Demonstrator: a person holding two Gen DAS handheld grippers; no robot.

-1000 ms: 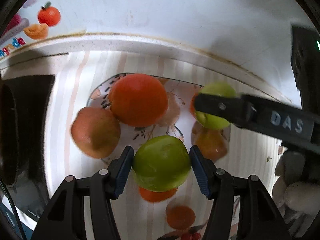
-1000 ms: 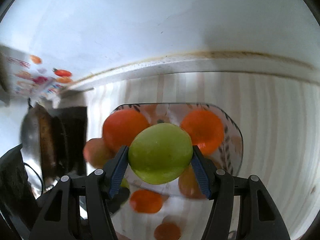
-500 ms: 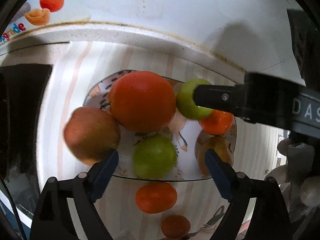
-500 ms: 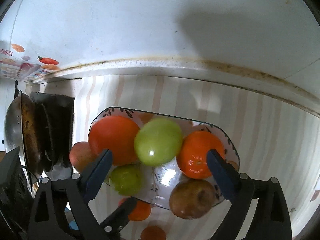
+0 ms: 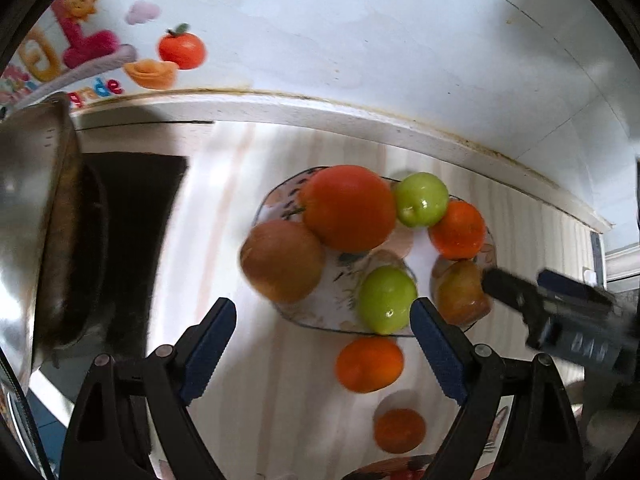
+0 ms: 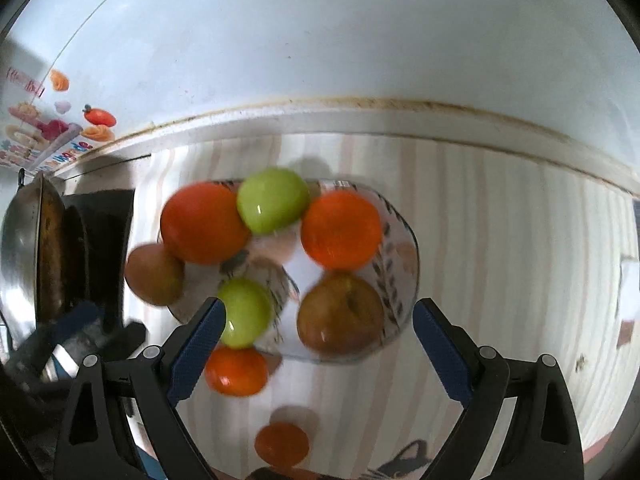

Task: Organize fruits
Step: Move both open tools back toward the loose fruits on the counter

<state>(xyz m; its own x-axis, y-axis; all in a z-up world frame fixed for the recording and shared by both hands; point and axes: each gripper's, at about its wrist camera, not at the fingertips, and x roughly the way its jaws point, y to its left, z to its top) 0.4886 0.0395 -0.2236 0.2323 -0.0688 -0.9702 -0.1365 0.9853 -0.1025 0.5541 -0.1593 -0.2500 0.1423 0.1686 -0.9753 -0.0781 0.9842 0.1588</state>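
Both grippers backed off plate (image 5: 320, 312), jaws wide

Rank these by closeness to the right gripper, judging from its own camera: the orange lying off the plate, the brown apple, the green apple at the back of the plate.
Measured from the right gripper:
1. Brown apple: on the plate's near side, just ahead between the open fingers.
2. Orange off the plate: on the counter, lower left by the left finger.
3. Back green apple: far side of the plate, toward the wall.
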